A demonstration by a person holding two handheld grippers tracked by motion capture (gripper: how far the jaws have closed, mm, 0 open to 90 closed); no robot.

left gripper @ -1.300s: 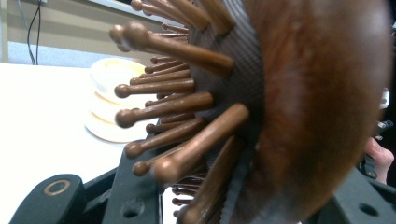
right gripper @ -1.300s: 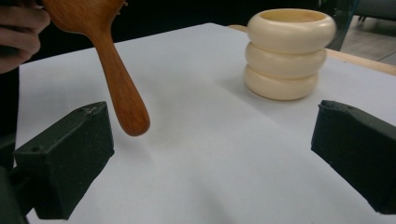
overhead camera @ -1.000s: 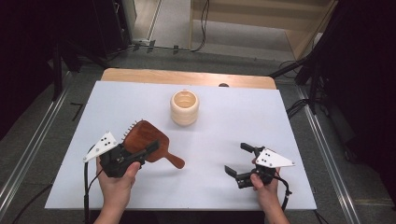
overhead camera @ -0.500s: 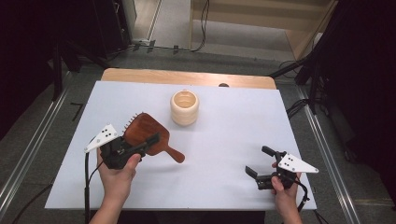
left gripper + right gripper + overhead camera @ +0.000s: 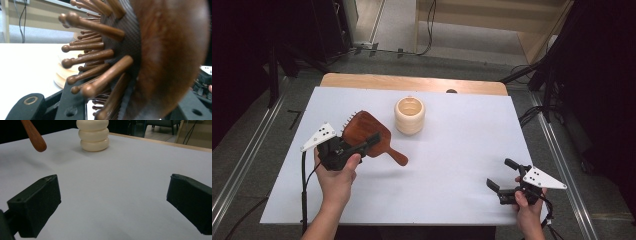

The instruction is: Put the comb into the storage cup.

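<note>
White surface [image 5: 452, 150] with a wooden strip along its far edge, seen from above. Cream ribbed cup [image 5: 410, 115], upright, stands at centre toward the far side and serves as landmark. Left of the cup and nearer the person: left gripper [image 5: 362, 144], jaws closed on the head of a brown wooden hairbrush [image 5: 368, 134]; the brush handle points toward the near right, its tip just below-left of the cup. Right of the cup and well apart from it, near the front edge: right gripper [image 5: 503, 176], jaws spread with nothing between them
</note>
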